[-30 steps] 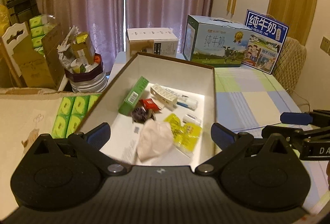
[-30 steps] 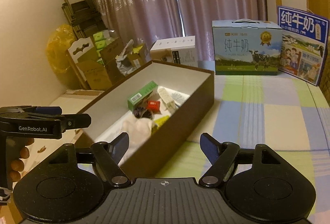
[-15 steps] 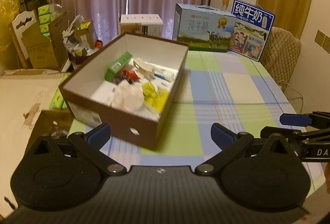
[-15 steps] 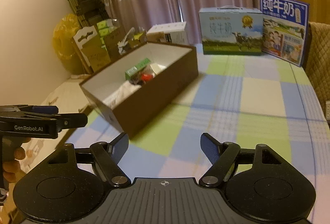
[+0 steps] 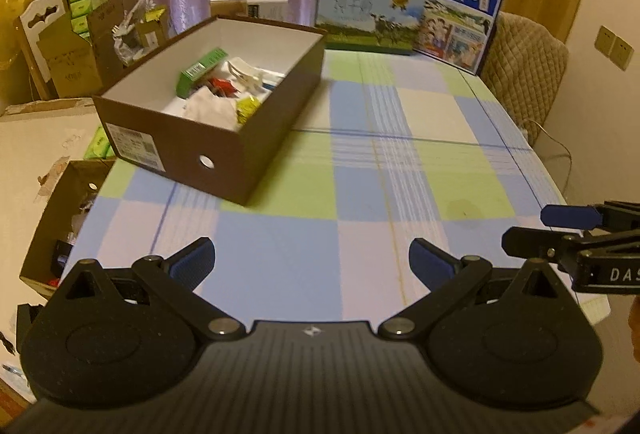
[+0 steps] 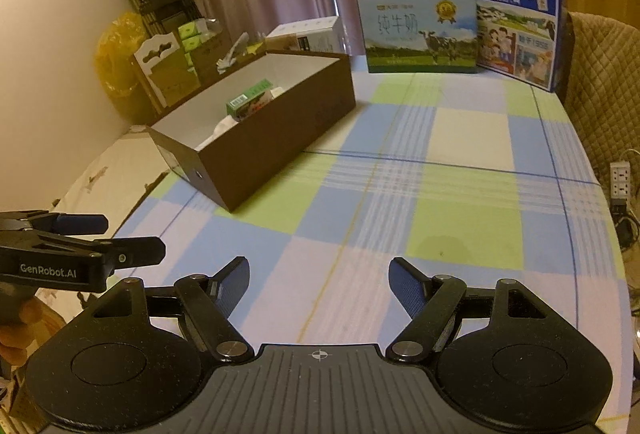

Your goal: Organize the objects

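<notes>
A brown shoe box (image 5: pixel 224 150) (image 6: pixel 280 138) stands on the far left of the checked tablecloth (image 5: pixel 360 174) (image 6: pixel 440 194). Inside it lie a green carton (image 5: pixel 202 70) (image 6: pixel 250 98), a red packet (image 5: pixel 222 84), a white crumpled bag (image 5: pixel 210 106), yellow sachets (image 5: pixel 248 106) and white packets. My left gripper (image 5: pixel 312 260) hangs open over the near table, well short of the box, nothing between its fingers. My right gripper (image 6: pixel 320 276) is open and empty too, beside it on the right. Each gripper shows at the edge of the other's view.
Two milk cartons (image 5: pixel 368 12) (image 5: pixel 460 14) (image 6: pixel 416 28) stand at the table's far edge beside a white box (image 5: pixel 250 0). A quilted chair (image 5: pixel 524 62) is at the right. Cardboard boxes (image 5: pixel 64 62) and an open crate (image 5: pixel 68 226) crowd the floor left of the table.
Both grippers have pulled back from the box toward the near table edge; the box went from filling the views to sitting farther off. Jaws stayed open.
</notes>
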Demonstrator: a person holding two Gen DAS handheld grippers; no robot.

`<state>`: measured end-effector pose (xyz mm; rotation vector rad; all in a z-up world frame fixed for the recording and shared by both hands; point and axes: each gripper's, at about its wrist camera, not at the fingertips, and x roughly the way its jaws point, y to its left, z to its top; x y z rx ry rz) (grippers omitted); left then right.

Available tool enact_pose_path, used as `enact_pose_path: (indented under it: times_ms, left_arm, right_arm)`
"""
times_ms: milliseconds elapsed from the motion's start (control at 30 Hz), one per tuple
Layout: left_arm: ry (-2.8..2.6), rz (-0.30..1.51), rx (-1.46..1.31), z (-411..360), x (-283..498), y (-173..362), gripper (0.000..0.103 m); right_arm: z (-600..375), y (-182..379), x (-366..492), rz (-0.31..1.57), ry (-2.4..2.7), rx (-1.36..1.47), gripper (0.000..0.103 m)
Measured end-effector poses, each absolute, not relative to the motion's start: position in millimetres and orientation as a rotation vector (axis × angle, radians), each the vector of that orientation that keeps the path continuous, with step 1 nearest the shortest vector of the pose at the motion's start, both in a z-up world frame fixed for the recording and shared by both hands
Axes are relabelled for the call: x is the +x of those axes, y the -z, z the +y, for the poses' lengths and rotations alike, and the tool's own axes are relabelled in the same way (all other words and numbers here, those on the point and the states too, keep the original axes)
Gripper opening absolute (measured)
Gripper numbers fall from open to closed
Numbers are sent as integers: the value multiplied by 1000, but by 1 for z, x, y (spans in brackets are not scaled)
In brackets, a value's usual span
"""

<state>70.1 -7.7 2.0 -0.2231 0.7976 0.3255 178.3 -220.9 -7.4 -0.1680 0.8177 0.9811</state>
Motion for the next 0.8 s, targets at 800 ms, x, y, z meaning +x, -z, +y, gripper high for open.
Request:
enact_pose_path:
  times_ms: [800]
  left_arm:
    - [-325, 813, -225, -37, 57, 4, 102]
  right_arm:
    - [-238, 12, 169, 840, -988, -171, 74]
